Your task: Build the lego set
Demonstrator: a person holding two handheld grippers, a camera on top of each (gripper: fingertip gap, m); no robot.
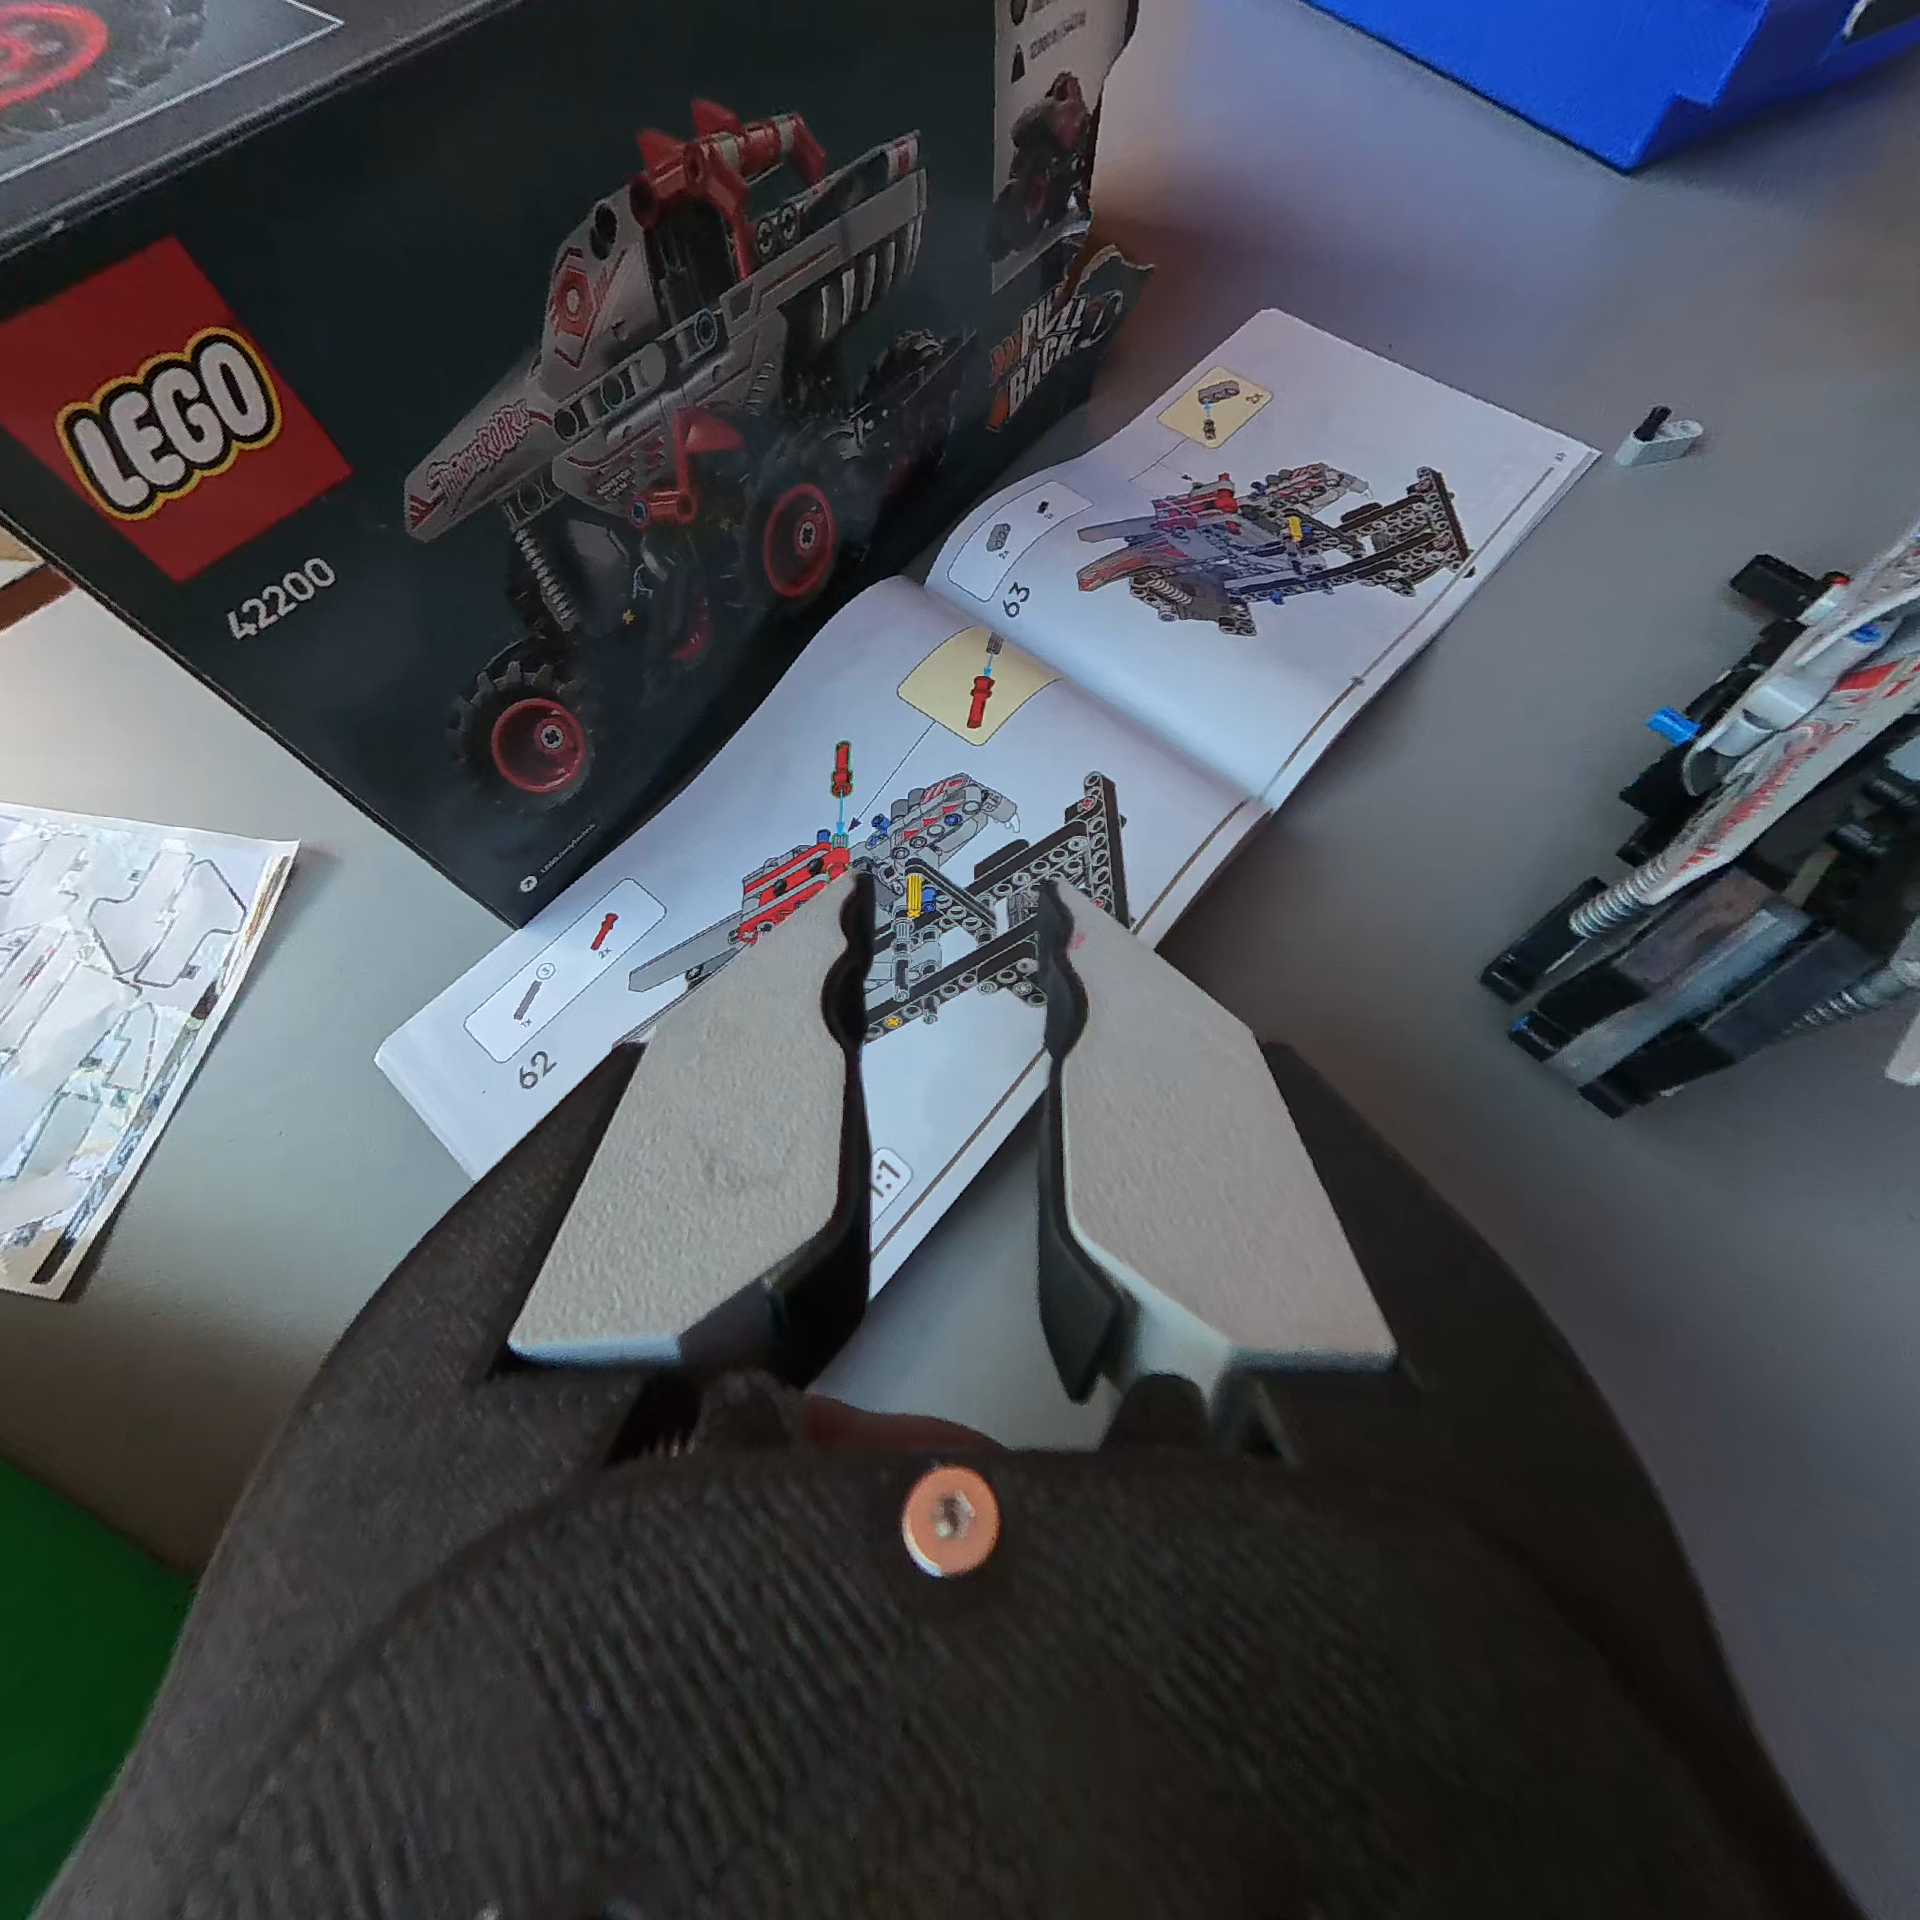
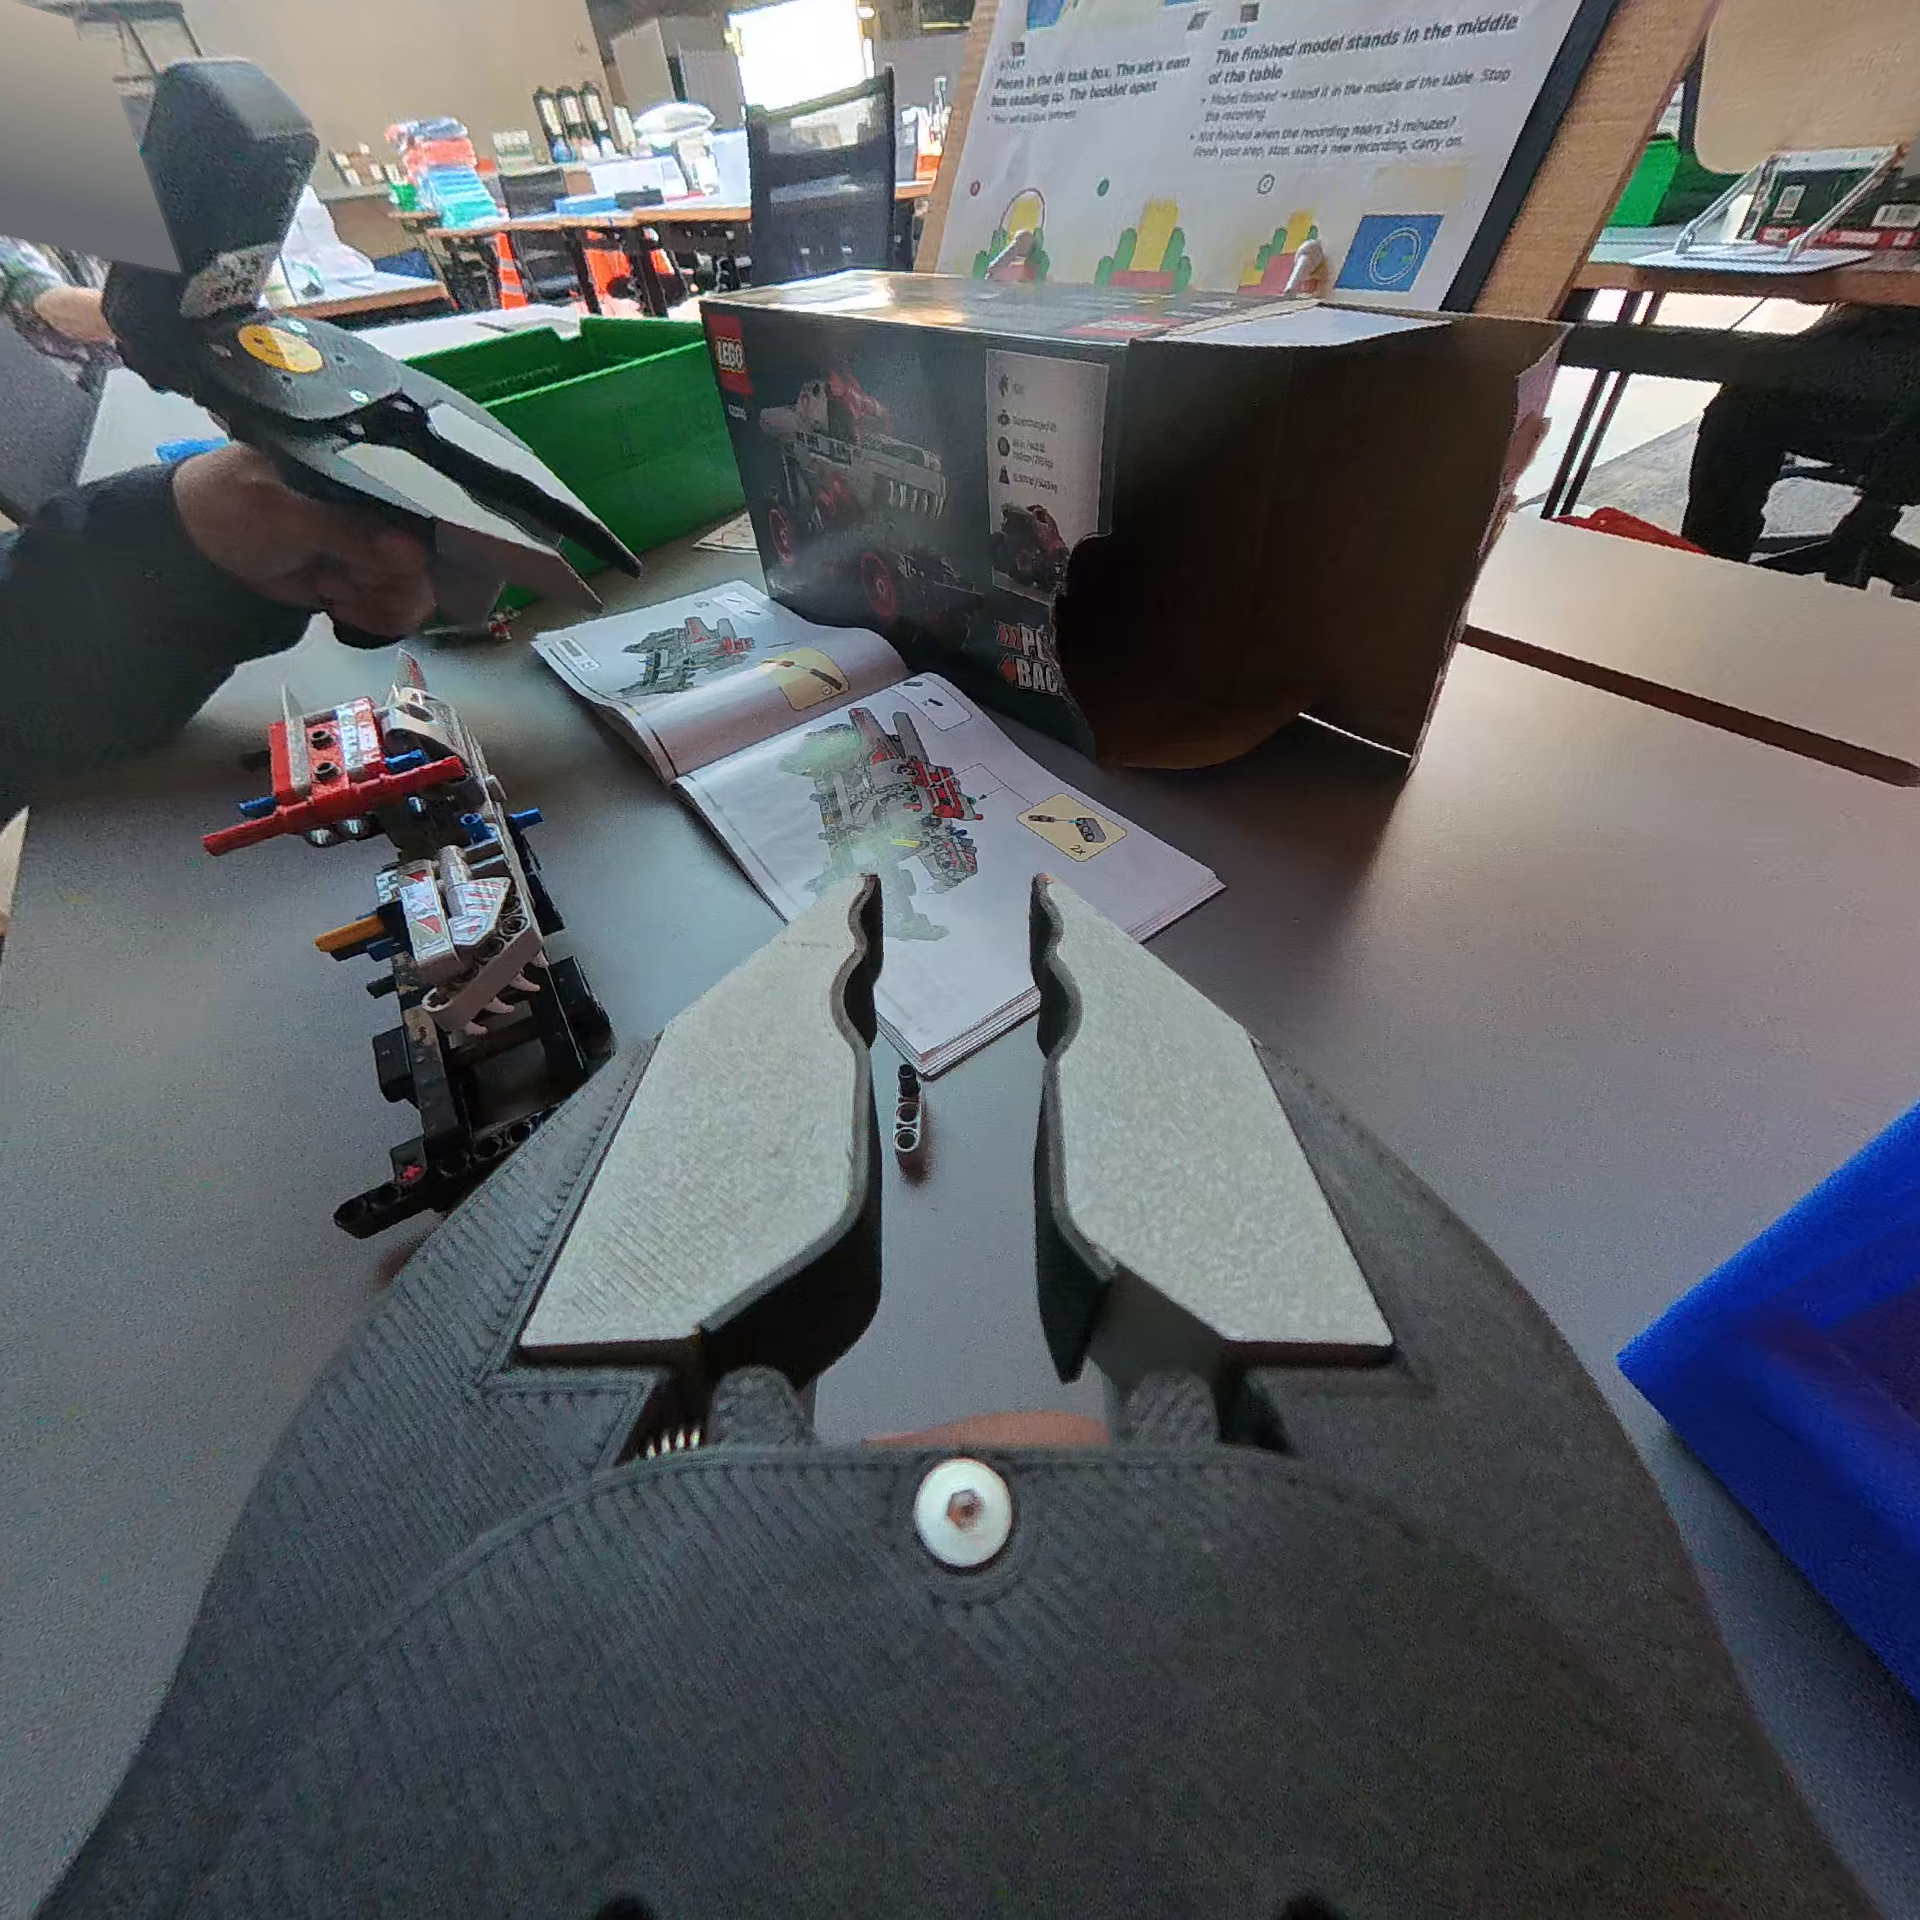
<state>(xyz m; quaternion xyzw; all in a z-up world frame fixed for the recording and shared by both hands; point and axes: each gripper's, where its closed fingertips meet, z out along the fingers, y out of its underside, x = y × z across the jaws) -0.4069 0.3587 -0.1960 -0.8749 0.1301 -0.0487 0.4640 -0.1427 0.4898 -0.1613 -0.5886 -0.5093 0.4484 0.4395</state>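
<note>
We took the set's box (image 2: 935,488) as our landmark: it stood on the table (image 2: 1558,987) with its right end torn open, and the inside there looked dark; we could not tell what it held. Behind its left end sat a green bin (image 2: 613,416), its contents hidden by its own walls. A blue bin (image 2: 1808,1382) lay far to the box's right, cut off by the frame, interior unreadable.

The open instruction booklet (image 1: 1039,748) lay just in front of the box. The partly built truck model (image 2: 447,935) stood in front of the box and to its left, beside the booklet; in the left wrist view it was cut off at the edge. A small grey piece with a black pin (image 2: 908,1117) lay at the booklet's near corner, too small to make out further. A sticker sheet (image 1: 114,1029) lay left of the box, partly out of frame.

Our left gripper (image 1: 956,894) hovered over the booklet, fingers parted a little, holding nothing. Our right gripper (image 2: 954,894) had its fingers apart and empty, the small piece on the table between them.
</note>
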